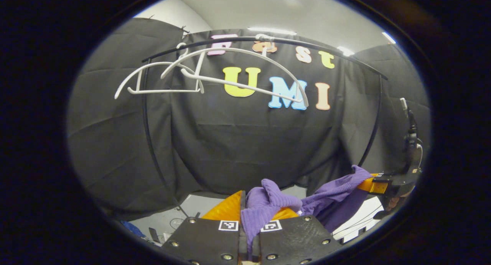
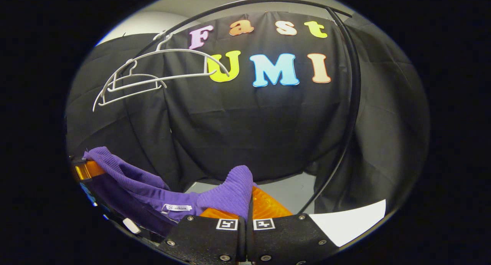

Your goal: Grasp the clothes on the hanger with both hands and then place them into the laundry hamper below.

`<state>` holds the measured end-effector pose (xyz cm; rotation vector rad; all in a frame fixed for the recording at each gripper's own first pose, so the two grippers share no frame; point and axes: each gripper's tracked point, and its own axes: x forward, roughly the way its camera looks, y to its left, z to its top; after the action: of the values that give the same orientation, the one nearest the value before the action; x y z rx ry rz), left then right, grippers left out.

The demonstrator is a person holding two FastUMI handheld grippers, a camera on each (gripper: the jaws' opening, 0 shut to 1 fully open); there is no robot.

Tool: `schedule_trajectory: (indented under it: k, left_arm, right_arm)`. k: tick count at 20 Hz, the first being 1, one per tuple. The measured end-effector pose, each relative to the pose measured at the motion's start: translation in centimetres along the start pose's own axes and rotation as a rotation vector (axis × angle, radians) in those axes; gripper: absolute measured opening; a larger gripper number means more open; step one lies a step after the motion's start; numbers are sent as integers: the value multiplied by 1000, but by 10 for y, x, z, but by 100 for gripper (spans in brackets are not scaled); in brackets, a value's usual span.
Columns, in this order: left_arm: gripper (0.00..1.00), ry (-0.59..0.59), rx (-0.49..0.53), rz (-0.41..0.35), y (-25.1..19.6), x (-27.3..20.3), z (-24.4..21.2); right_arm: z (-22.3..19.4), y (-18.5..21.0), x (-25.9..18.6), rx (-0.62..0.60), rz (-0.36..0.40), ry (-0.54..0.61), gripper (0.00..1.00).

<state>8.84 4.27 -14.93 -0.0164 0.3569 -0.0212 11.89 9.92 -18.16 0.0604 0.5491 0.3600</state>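
Note:
A purple knitted garment (image 1: 276, 205) stretches between my two grippers, off the hangers. In the left gripper view my left gripper (image 1: 249, 213) is shut on one bunched end of it, and the right gripper (image 1: 370, 185) farther off at the right grips the other end. In the right gripper view my right gripper (image 2: 248, 203) is shut on the purple garment (image 2: 153, 190), whose cloth runs left to the left gripper (image 2: 82, 169). Two bare white hangers (image 1: 215, 75) hang tilted on the black rail (image 1: 268, 40) overhead; the white hangers (image 2: 145, 79) sit upper left in the right gripper view. The hamper cannot be made out.
The black clothes rack's curved uprights (image 2: 351, 104) frame the space ahead, in front of the black cloth wall. A pale floor (image 2: 287, 196) lies below, with a white surface (image 2: 349, 223) at the lower right. Small objects lie on the floor at the lower left (image 1: 153, 234).

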Motion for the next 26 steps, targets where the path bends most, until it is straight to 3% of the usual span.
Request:
schedule_trajectory:
  k: [5, 9, 13, 18, 26]
  left_arm:
    - [0, -19, -45, -48, 20, -26, 2]
    - [0, 48, -25, -26, 48, -37, -39]
    - [0, 164, 19, 3, 60, -27, -103]
    - [1, 291, -30, 30, 65, -10, -178]
    - [1, 403, -38, 53, 85, 21, -255]
  right_arm:
    - [-1, 58, -21, 4, 58, -15, 0]
    - [-32, 80, -30, 50, 82, 54, 0]
    - [-79, 77, -24, 113, 77, 188, 0]
    - [-140, 61, -12, 156, 27, 341, 0]
    - [-200, 48, 9, 201, -34, 452, 1]
